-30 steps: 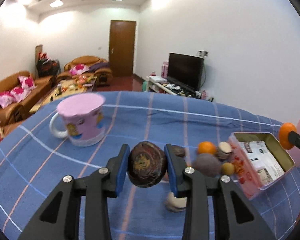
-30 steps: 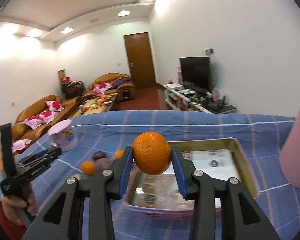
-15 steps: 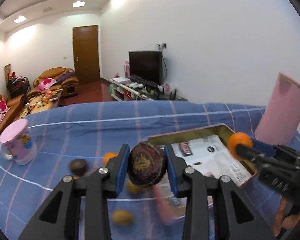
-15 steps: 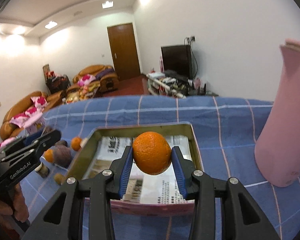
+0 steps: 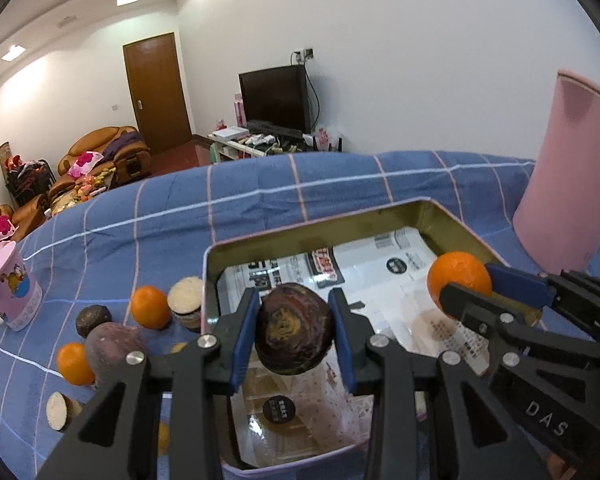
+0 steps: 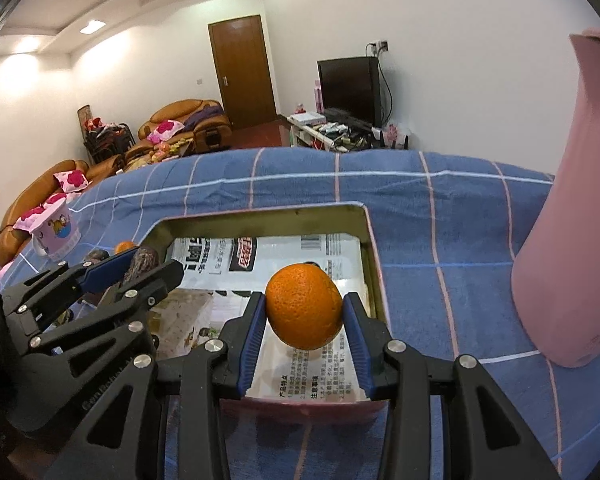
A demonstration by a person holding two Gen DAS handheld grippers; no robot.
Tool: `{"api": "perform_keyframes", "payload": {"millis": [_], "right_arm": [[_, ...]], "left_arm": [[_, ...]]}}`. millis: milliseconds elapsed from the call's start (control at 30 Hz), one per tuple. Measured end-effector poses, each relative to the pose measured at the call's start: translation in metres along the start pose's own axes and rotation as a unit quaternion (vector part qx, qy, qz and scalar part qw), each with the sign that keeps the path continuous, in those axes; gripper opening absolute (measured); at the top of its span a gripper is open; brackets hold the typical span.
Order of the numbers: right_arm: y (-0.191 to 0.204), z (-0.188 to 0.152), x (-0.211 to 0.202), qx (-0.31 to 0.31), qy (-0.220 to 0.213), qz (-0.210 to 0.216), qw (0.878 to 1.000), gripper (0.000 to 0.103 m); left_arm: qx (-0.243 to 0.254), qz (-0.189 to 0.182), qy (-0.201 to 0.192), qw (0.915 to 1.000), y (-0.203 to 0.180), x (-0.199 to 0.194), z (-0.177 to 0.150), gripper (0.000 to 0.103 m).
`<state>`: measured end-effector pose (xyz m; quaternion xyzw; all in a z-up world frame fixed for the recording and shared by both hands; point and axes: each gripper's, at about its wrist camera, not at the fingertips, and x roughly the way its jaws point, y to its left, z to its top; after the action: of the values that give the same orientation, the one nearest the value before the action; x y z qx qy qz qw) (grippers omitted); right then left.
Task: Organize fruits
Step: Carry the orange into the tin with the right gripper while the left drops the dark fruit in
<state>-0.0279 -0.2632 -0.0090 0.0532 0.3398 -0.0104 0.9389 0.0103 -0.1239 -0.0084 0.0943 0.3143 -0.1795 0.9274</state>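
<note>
the left gripper squeezes a dark purple fruit above the tin box. the right gripper squeezes an orange above the same box. more fruits lie left of the box.

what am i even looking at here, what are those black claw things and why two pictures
Each picture comes from a camera on a hand-held gripping tool, looking along its two blue-padded fingers; a person holds one in each hand. The left tool grips a dark purple fruit. The right tool grips an orange. Both hover over an open tin lined with printed paper, on a blue checked cloth. Left of the tin lie more fruits, with a pink mug further left.
</note>
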Motion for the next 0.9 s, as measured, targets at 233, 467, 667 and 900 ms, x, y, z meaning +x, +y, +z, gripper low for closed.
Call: {"api": "perform_keyframes", "payload": {"millis": [233, 467, 667, 900], "right_arm": [[0.005, -0.001, 0.000, -0.008, -0.001, -0.009, 1.000, 0.043], [0.003, -0.001, -0.002, 0.004, -0.006, -0.004, 1.000, 0.043], [-0.001, -0.001, -0.006, 0.026, -0.013, 0.011, 1.000, 0.043], [0.000, -0.001, -0.045, 0.024, -0.131, -0.032, 0.991, 0.093]], "left_arm": [[-0.004, -0.007, 0.013, 0.9999, 0.002, 0.005, 0.000, 0.038], [0.004, -0.005, 0.021, 0.9998, -0.002, 0.008, -0.001, 0.039], [0.013, 0.018, 0.014, 0.9996, -0.007, 0.006, -0.001, 0.060], [0.016, 0.028, -0.049, 0.9983, -0.007, -0.017, -0.002, 0.103]]}}
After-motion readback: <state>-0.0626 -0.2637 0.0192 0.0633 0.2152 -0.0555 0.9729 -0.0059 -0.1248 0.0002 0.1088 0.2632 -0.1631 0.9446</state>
